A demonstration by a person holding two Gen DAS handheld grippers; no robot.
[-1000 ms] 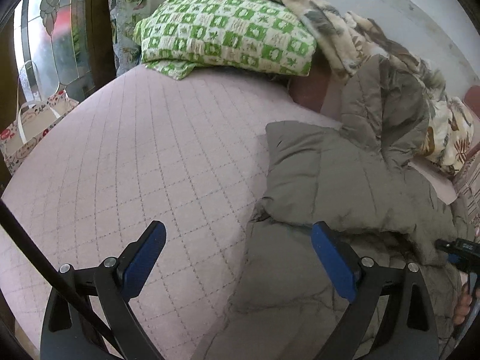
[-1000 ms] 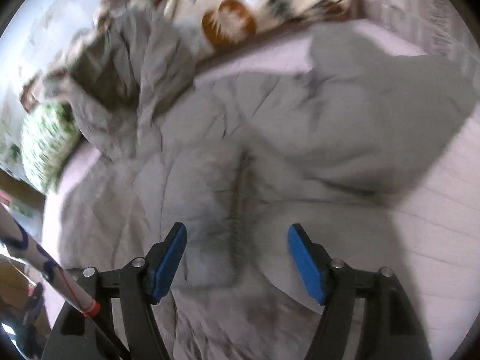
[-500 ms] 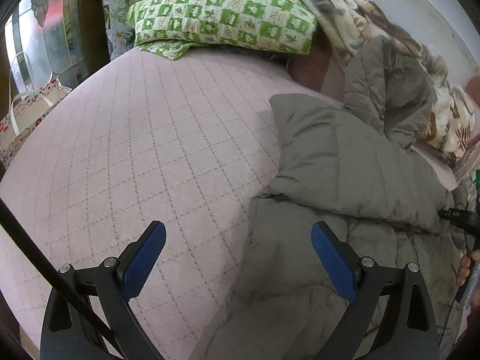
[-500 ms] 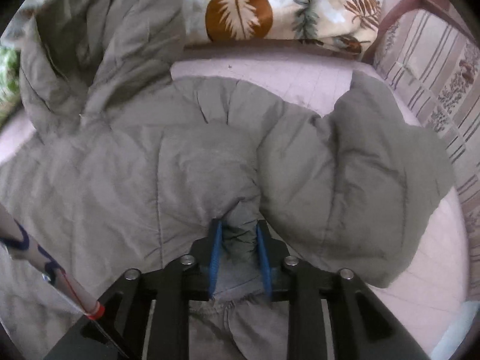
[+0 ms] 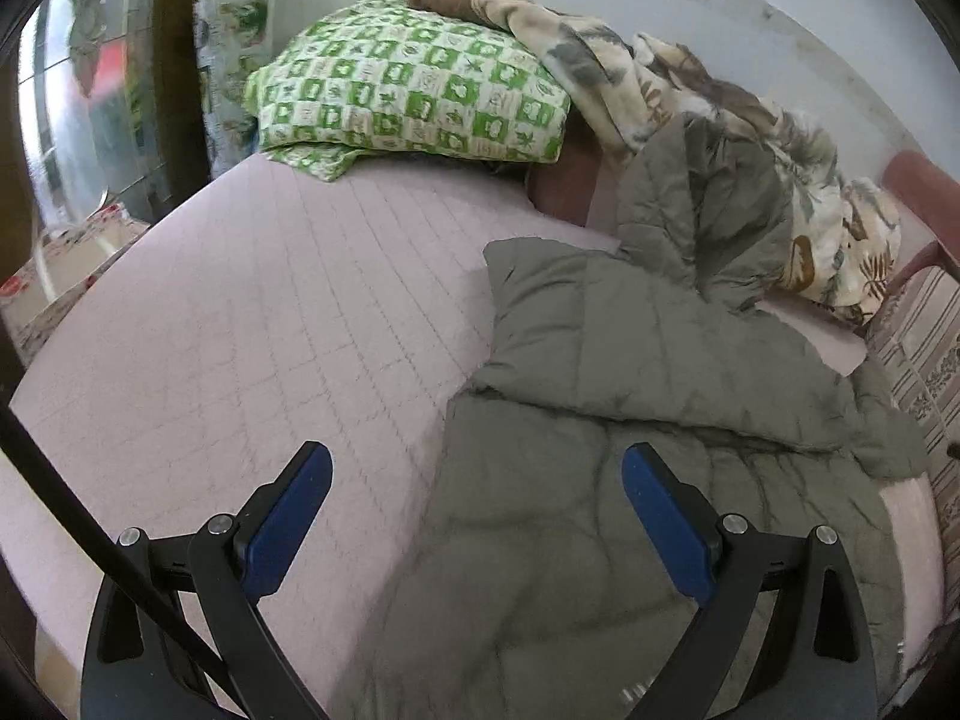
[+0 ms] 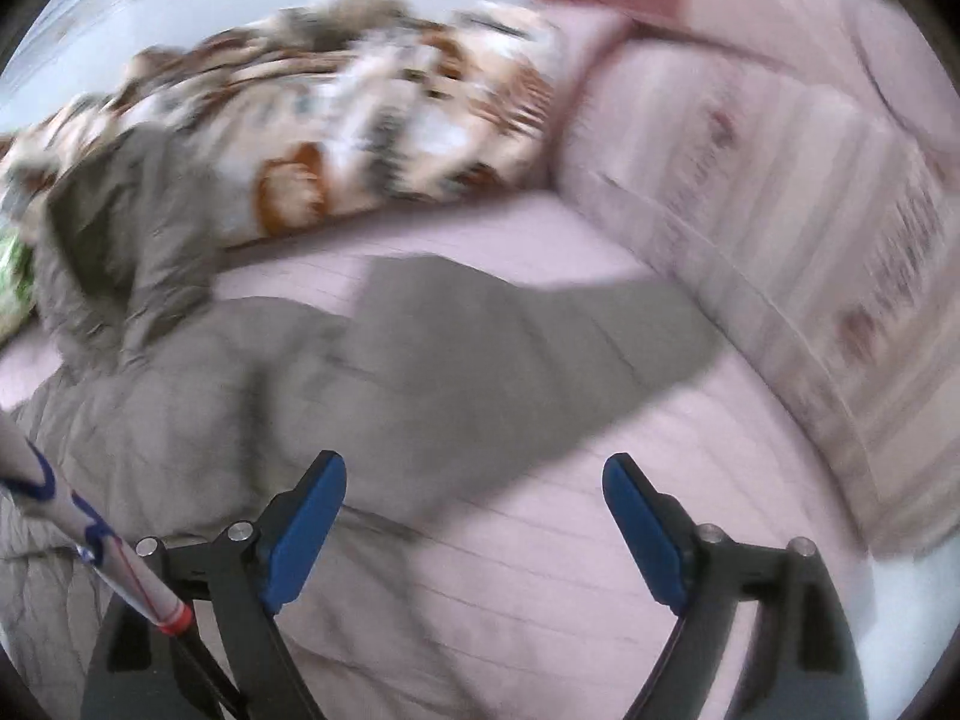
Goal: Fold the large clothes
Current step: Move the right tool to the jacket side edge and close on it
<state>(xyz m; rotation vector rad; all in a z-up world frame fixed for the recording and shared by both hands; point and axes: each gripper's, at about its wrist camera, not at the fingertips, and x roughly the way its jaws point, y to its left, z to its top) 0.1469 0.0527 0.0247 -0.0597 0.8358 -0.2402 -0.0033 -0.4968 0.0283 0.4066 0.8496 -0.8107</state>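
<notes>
Grey quilted jacket (image 5: 648, 360) lay rumpled on the pink bed (image 5: 240, 330), right of the green pillow (image 5: 408, 96); puffy, soft, probably slippery, best pinched at hem or cuff; left gripper (image 5: 477, 516) spread, empty; right gripper (image 6: 474, 516) opening, empty.

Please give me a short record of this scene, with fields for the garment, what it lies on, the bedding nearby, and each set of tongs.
garment: grey quilted coat, partly folded, sleeve lying across its body
surface: pink quilted bed
bedding: green checked pillow and leaf-print blanket at the far edge
left tongs: open, nothing between them, above the coat's edge
right tongs: opening, nothing gripped; view blurred
</notes>
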